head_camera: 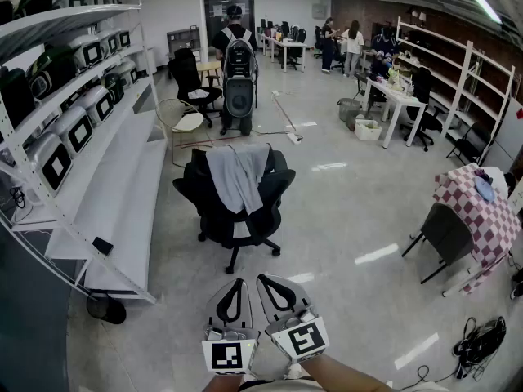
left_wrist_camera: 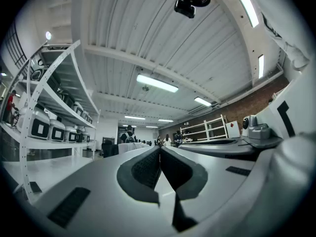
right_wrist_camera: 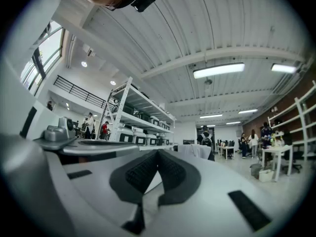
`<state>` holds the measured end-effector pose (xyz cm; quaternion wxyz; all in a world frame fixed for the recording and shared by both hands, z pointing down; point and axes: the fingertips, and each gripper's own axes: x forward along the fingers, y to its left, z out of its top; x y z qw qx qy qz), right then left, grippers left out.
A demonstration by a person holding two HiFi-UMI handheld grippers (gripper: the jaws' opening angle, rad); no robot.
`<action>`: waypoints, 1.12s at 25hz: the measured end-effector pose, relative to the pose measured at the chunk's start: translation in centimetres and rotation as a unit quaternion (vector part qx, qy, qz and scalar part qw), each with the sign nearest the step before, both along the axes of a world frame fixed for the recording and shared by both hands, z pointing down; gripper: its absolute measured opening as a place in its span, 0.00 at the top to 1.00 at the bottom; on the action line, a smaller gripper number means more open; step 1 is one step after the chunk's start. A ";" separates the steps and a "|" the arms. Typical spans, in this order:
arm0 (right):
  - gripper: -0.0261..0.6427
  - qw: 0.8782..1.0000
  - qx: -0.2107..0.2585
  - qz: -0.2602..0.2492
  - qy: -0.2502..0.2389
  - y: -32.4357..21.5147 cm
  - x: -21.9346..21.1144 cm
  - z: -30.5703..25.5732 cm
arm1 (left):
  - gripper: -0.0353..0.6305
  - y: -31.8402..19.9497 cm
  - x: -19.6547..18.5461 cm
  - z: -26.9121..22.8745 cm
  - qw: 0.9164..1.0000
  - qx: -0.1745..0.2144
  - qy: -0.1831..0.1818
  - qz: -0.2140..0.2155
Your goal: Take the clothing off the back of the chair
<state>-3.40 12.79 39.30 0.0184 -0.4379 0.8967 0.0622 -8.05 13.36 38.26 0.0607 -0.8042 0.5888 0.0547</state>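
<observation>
Head view shows a grey garment [head_camera: 238, 174] draped over the back of a black chair [head_camera: 214, 212], which stands on the floor beside the white shelves [head_camera: 122, 186], well apart from both grippers. The left gripper [head_camera: 237, 284] and the right gripper [head_camera: 266, 281] are side by side near the bottom edge and point toward the chair. Each has its jaws pressed together with nothing between them.

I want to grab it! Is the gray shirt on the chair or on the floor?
On the chair. The gray shirt drapes over the backrest of the black chair, hanging toward the seat.
</observation>
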 end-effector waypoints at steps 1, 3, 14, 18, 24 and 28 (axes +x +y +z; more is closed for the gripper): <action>0.94 1.000 -0.002 -0.002 0.003 -0.1 0.0 0.1 | 0.94 0.0 0.3 0.2 1.000 -0.003 -0.002 0.003; 0.94 1.000 -0.003 -0.005 0.007 -0.2 0.1 0.1 | 0.94 0.1 0.9 0.6 1.000 -0.007 -0.004 0.007; 0.94 1.000 0.001 -0.024 -0.012 -0.3 -0.5 -0.2 | 0.94 0.1 0.0 0.8 1.000 -0.011 0.003 -0.014; 0.94 1.000 -0.013 -0.027 -0.008 -0.2 -0.1 0.5 | 0.94 0.0 0.7 1.2 1.000 -0.018 0.006 -0.011; 0.94 0.999 -0.015 -0.027 -0.010 -0.5 1.6 0.6 | 0.94 -0.2 2.5 1.3 1.000 -0.019 0.005 -0.009; 0.94 0.999 -0.013 -0.032 -0.012 -0.6 3.3 0.5 | 0.94 -0.4 4.0 1.2 1.000 -0.022 0.007 -0.020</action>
